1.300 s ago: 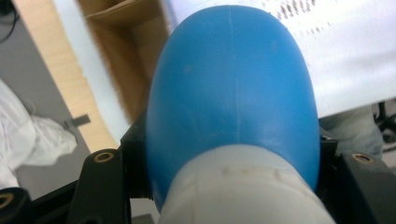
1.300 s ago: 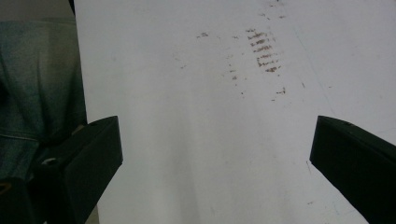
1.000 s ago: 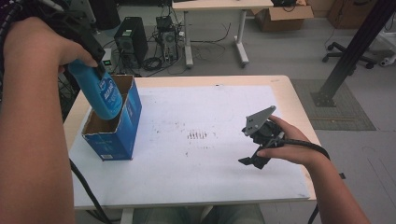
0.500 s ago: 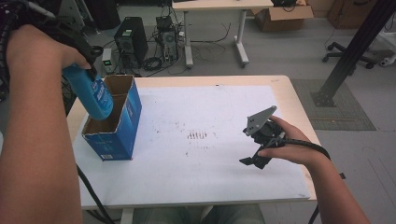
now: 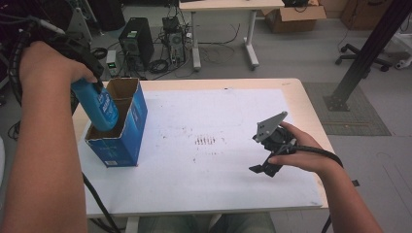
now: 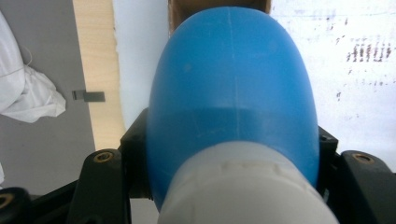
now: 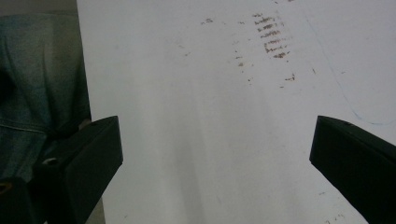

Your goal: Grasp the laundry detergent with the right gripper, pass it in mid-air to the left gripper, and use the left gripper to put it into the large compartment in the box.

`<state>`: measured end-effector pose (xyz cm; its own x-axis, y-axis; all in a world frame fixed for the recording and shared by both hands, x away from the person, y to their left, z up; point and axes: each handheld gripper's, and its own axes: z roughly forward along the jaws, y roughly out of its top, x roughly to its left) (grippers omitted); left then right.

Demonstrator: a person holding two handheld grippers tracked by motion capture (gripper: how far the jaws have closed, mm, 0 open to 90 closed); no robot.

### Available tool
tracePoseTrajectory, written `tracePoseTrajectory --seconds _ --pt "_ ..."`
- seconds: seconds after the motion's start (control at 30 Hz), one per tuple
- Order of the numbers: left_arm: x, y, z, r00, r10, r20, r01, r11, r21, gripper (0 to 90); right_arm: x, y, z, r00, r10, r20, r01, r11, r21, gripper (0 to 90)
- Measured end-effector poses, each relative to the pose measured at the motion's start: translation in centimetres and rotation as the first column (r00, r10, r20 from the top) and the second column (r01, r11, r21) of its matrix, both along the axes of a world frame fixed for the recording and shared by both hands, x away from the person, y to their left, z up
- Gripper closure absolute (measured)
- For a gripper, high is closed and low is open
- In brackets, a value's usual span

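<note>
Between the jaws of your left gripper (image 5: 94,85) sits a blue bottle (image 5: 97,104), pinched near its white cap (image 6: 243,186); the jaws press in on it from both sides. The bottle hangs below that gripper, tilted, with its lower end dipping into the open top of the blue cardboard box (image 5: 124,141) directly beneath. From the left gripper view you look down the length of the bottle's rounded body (image 6: 231,88), with the brown inside of the box just past its far end and the white sheet (image 5: 209,179) off to either side.

Your right gripper (image 5: 262,167) rests well apart from the box, low over the white sheet near the front edge of the table (image 5: 313,116). Its jaws stand spread wide, with nothing between them except bare sheet. Ahead of those jaws, a short way off, lies a patch of small brown marks (image 7: 271,37) on the sheet. Beside the left jaw in the right gripper view, past the sheet's edge, you can see denim fabric (image 7: 37,84).
</note>
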<state>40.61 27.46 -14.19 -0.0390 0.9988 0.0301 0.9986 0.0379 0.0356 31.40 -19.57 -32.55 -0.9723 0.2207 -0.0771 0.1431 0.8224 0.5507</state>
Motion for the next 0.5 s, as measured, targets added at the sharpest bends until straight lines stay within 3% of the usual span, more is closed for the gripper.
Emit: tracePoseTrajectory --seconds 0.5 --pt "0.7 0.0 -4.4 0.9995 -0.023 -0.021 0.023 0.9997 -0.001 38.6 0.0 0.2 -0.2 1.0000 0.004 -0.009 -0.004 0.9999 -0.011 2.6"
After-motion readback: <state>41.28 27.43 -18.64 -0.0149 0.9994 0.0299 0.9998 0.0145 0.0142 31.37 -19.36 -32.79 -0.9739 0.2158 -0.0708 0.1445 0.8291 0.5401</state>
